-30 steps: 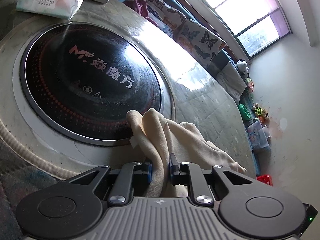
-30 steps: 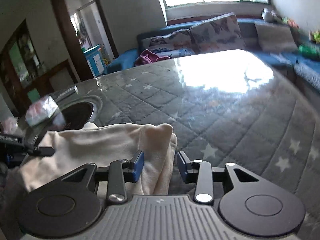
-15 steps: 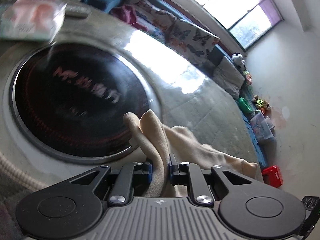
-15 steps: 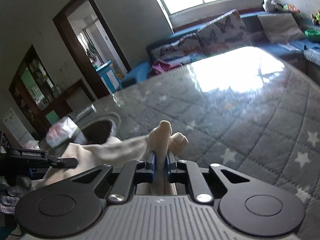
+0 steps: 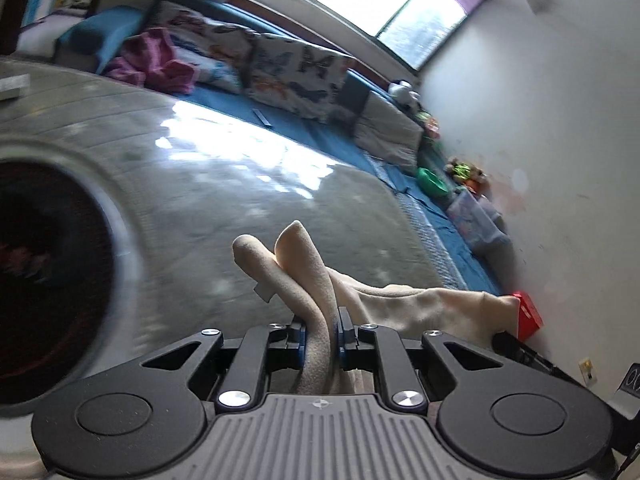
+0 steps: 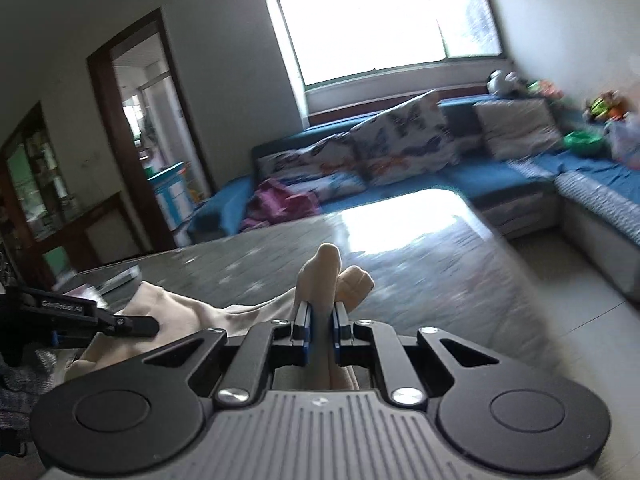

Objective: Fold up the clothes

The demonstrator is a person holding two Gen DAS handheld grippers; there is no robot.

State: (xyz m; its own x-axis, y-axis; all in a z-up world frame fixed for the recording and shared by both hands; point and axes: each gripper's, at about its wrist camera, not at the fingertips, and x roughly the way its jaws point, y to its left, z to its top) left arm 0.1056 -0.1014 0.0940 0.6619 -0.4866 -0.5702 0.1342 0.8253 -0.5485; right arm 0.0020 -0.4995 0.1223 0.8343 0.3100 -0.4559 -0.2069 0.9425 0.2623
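A cream fleece garment hangs stretched between both grippers above the grey quilted table. My left gripper is shut on one bunched edge, whose folds stick up past the fingers. In the right wrist view my right gripper is shut on another bunched edge of the same cream garment, which trails off to the left. The left gripper shows there at the left edge, holding the far end of the cloth.
A black round cooktop is set into the table at the left. A blue sofa with butterfly cushions and a pink cloth runs behind the table. Toys and a green bowl sit at the right. A red box lies on the floor.
The right gripper shut on the garment's edge. Both grippers then rose and tilted upward, lifting the cloth off the table; the cooktop slid out to the left in the left wrist view.
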